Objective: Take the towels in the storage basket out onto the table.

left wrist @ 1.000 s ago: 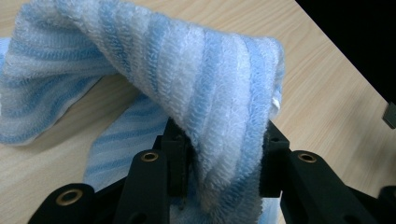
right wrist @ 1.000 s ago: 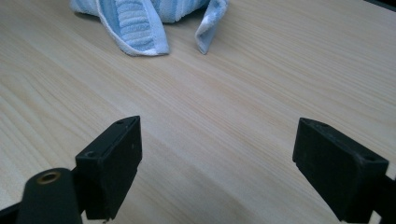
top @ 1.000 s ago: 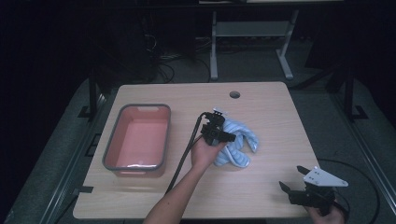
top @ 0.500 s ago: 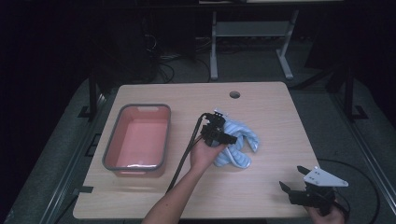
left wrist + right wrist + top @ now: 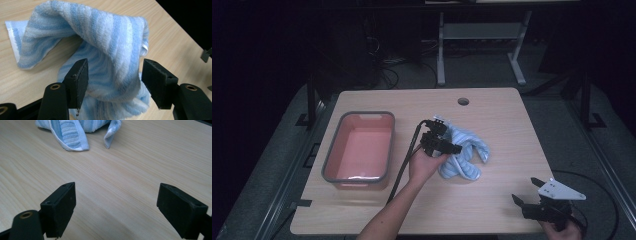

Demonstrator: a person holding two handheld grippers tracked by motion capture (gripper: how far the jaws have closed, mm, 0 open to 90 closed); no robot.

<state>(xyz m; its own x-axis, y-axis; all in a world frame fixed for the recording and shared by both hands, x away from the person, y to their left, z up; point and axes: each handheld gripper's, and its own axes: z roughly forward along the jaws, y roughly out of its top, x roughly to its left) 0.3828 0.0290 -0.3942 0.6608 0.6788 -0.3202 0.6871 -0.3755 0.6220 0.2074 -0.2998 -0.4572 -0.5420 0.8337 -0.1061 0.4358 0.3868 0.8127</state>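
Towel: blue striped towel (image 5: 464, 154) lies crumpled near the middle of the table (image 5: 492, 210), right of the pink tub (image 5: 360, 150)
Left gripper (image 5: 113, 75): jaws have just been opening, a towel fold stands between them, unpressed
Right gripper (image 5: 116, 207): wide open, holds nothing, near the table's front right corner

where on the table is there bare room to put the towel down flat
Bare wood lies between the striped towel and the right gripper, along the near edge, and across the far strip around the cable hole. It is crowded where the left gripper meets the towel, beside the pink tub.
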